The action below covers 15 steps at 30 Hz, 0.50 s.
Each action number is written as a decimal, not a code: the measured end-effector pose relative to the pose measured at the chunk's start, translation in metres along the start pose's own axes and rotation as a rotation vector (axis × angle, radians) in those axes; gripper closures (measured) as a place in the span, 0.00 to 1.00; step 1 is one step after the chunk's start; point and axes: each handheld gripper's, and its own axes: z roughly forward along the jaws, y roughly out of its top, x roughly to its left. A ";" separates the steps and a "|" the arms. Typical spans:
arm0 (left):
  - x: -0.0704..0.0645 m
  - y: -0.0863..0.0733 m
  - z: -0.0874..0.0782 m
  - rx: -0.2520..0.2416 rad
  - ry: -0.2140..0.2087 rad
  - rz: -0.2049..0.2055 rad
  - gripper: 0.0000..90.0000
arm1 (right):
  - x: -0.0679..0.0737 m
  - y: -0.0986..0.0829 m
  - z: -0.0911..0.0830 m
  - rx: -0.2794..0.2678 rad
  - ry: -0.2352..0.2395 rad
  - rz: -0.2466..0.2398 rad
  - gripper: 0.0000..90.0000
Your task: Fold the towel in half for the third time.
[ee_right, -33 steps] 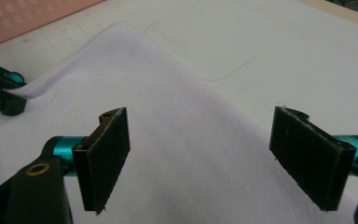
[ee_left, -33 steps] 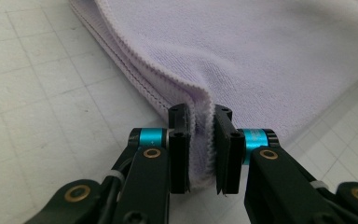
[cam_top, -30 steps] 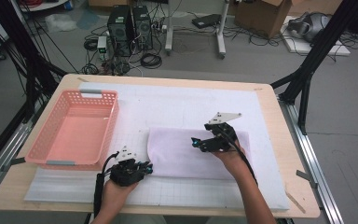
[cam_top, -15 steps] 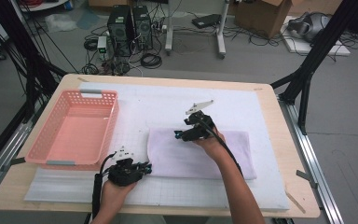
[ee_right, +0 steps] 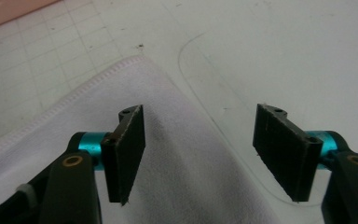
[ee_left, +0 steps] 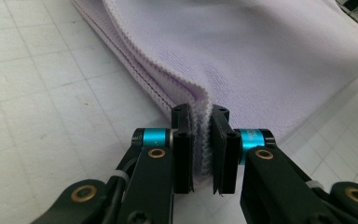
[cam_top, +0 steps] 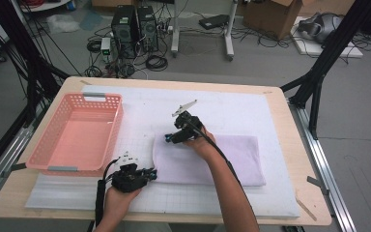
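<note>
Towel: a lilac folded towel (cam_top: 207,159) lies flat on the white gridded mat (cam_top: 270,116), to the right of the pink basket (cam_top: 77,133) and apart from it; its long side runs away from the basket
Towel edges: in the left gripper view the stacked hems (ee_left: 135,70) show as several ribbed layers one upon another
Left gripper: the left gripper (cam_top: 149,174) sits at the towel's near corner on the basket side, held low over the mat by the person's left hand (cam_top: 121,191)
Left gripper state: its jaws are drawn in narrow and pinch the towel's layered edge between the pads (ee_left: 182,154), the cloth bunched up and standing between them
Right gripper: the right gripper (cam_top: 169,139) is at the towel's far corner on the basket side, the person's right hand (cam_top: 198,145) and forearm lying across the towel
Right gripper state: its jaws stand wide apart; in the right gripper view one black pad (ee_right: 128,151) is over the towel (ee_right: 168,154), the other (ee_right: 284,149) over bare mat (ee_right: 261,42), and nothing is between them
Basket: it stands on the left part of the mat, pink, with nothing seen in it
Table: the wooden table (cam_top: 309,183) carries the mat, with its edge showing beyond the towel's right end
</note>
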 end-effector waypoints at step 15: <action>0.003 0.000 0.000 0.005 -0.015 -0.030 0.90 | 0.005 0.003 0.021 0.045 0.066 -0.066 0.84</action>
